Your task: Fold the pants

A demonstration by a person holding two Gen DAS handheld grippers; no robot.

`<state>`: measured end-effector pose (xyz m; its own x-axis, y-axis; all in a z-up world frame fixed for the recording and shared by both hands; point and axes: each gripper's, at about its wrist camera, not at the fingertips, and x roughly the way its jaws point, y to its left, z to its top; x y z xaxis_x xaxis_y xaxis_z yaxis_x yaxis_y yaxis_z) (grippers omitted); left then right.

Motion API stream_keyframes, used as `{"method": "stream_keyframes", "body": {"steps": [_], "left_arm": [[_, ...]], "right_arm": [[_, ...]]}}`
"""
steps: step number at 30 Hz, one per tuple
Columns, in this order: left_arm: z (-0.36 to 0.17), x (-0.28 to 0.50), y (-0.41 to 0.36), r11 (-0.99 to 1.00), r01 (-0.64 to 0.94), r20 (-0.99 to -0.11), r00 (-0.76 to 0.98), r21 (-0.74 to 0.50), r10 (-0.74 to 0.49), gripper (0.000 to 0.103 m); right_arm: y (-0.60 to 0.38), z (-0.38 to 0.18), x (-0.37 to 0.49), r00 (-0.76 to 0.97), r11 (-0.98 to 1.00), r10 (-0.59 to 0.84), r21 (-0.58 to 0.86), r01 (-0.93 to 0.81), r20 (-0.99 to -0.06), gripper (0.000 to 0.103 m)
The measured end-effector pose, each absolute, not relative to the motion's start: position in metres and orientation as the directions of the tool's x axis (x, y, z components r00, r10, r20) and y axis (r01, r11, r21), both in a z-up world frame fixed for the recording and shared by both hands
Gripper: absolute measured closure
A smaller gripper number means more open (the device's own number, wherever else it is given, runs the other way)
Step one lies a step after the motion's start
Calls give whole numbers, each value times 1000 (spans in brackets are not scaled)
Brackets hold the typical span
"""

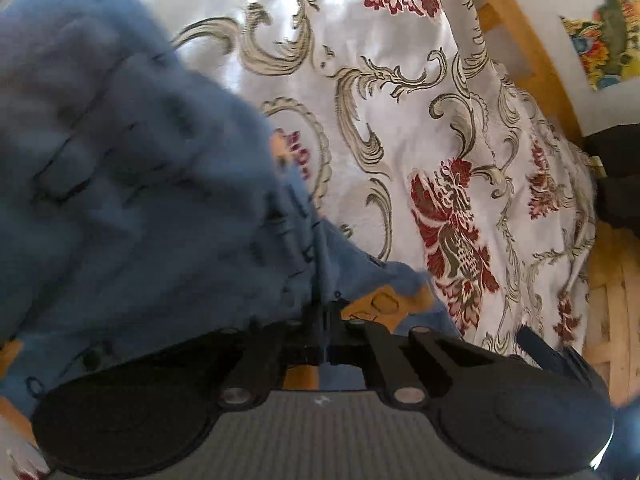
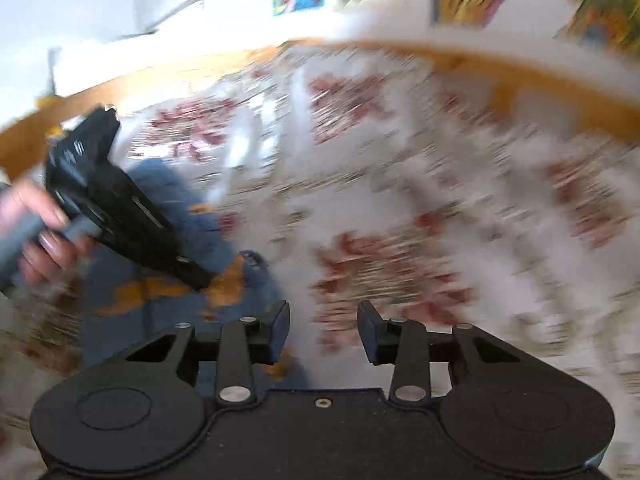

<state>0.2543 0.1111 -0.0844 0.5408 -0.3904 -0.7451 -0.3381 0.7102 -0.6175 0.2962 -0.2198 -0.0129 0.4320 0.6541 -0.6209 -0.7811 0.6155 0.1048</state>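
My left tongs (image 1: 326, 320) pinch the blue pants (image 1: 132, 184); my right tongs (image 2: 323, 334), spread and empty, sit just right of them.

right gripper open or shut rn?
Open. In the right wrist view the right gripper shows a clear gap between its two fingers, with only the blurred floral bedspread behind it; nothing is held.

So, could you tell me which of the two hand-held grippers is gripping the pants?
The left hand-held gripper: shut on the blue pants. The right hand-held gripper is open, empty.
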Motion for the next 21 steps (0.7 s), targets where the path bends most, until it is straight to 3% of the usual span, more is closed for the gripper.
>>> {"method": "stream_keyframes", "body": {"steps": [7, 21], "left_arm": [[-86, 247, 123, 700, -253, -682, 587, -667, -437, 102], [-90, 247, 126, 698, -222, -662, 595, -680, -456, 102]], "right_arm": [[-182, -18, 327, 148, 468, 805, 461, -754, -575, 63], [-191, -39, 347, 105, 507, 775, 515, -691, -623, 64]]}}
